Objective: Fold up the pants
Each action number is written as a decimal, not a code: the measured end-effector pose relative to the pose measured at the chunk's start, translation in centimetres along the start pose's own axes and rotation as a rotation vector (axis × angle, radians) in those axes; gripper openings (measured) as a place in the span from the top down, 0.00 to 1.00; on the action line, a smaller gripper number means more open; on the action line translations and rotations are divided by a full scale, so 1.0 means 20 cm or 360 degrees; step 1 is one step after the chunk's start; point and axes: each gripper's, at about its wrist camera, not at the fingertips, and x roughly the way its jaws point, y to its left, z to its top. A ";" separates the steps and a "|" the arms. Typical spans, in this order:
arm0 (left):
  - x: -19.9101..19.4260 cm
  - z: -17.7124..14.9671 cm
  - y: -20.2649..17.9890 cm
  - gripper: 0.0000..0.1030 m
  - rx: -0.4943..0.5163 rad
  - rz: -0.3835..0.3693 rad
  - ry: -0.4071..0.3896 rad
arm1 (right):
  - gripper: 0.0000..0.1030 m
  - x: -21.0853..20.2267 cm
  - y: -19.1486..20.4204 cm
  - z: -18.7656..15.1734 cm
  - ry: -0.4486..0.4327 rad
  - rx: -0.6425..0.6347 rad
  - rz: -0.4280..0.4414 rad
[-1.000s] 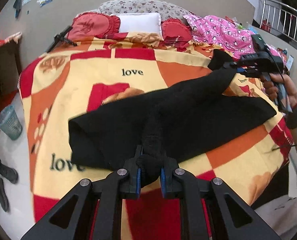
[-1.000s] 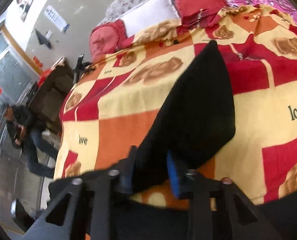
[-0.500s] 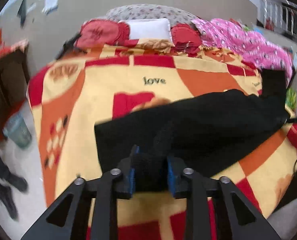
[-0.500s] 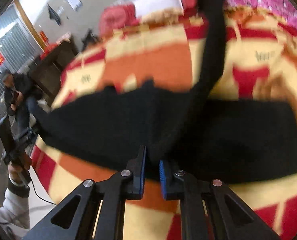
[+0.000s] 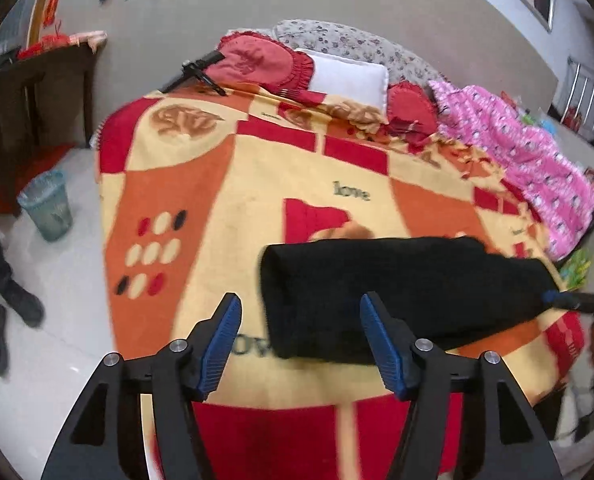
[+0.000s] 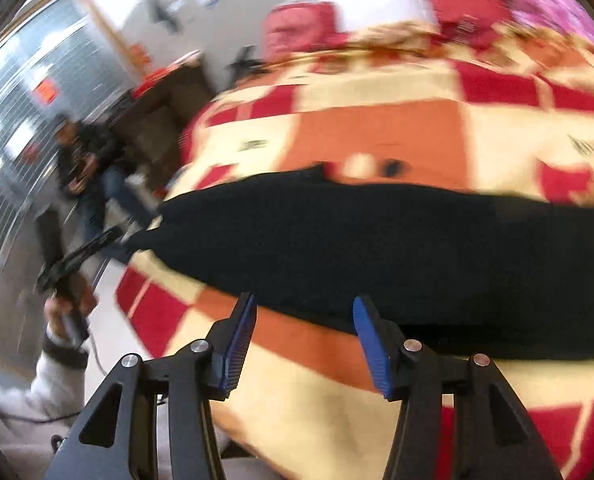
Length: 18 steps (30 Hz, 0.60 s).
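Judging from both views, one fold is done and the next is not yet begun. The left gripper and right gripper are both wide open and hold nothing. The pants lie as a long black band on the blanket, approx. at 12 to 2 o'clock from the left gripper. The next move probably calls for gripping one short end and bringing it over the other; the right view is blurred, so the edges are unclear.

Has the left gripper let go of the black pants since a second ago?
Yes. The left gripper has opened and drawn back; the pants lie folded on the blanket.
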 end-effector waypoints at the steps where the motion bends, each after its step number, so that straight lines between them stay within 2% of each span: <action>1: 0.01 0.01 -0.01 0.38 -0.0016 -0.0027 0.0000 | 0.46 0.03 0.06 0.02 -0.0007 -0.0071 0.0015; 3: 0.04 0.03 -0.01 0.33 -0.0018 -0.0031 0.0005 | 0.43 0.10 0.19 0.05 -0.0010 -0.0216 0.0028; 6: 0.11 0.08 0.00 0.33 0.0005 0.0116 0.0032 | 0.43 0.26 0.39 0.11 0.0033 -0.0393 0.0110; 7: 0.13 0.10 0.01 0.33 -0.0004 0.0130 0.0036 | 0.43 0.31 0.43 0.11 0.0046 -0.0419 0.0108; 9: 0.16 0.13 0.04 0.33 -0.0052 0.0116 0.0056 | 0.43 0.41 0.52 0.15 0.0074 -0.0478 0.0116; 12: 0.23 0.18 0.11 0.33 -0.0118 0.0056 0.0177 | 0.43 0.52 0.61 0.19 0.0107 -0.0515 0.0200; 16: 0.31 0.25 0.14 0.33 -0.0167 0.0013 0.0242 | 0.35 0.63 0.73 0.16 0.0154 -0.0642 0.0262; 18: 0.39 0.28 0.15 0.34 -0.0203 -0.0042 0.0290 | 0.35 0.68 0.78 0.15 0.0155 -0.0714 0.0259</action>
